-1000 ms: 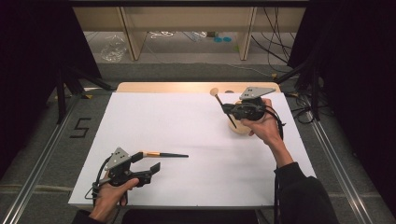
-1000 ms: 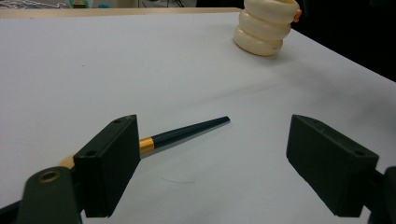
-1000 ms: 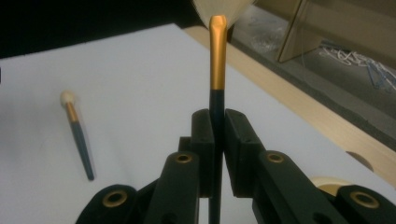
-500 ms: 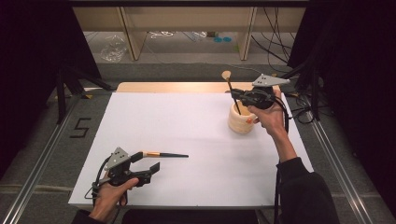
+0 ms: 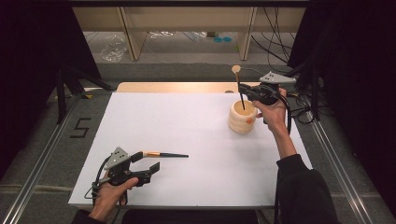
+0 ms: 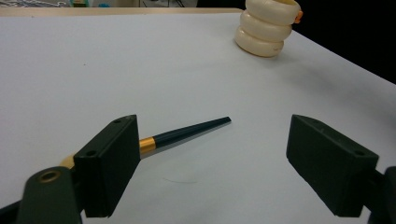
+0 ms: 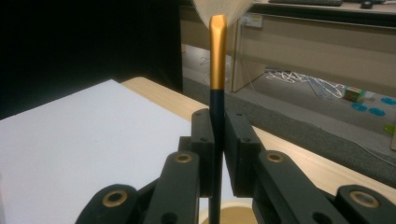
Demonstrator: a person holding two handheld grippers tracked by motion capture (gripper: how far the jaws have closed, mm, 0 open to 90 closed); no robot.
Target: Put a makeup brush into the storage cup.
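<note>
while the right gripper has its jaws clamped on the dark handle of a makeup brush, upright with its tip just over the cream ribbed holder, a second brush lies flat on the white table beside the left gripper, whose jaws stand wide and empty. one brush looks about to go in, one is left. a "5" marks the floor

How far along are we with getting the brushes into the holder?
Nothing is in the holder yet. In hand: the right claw grips one brush upright, handle tip at the holder's mouth. Left: the second brush lies on the white table by the open left claw.
</note>
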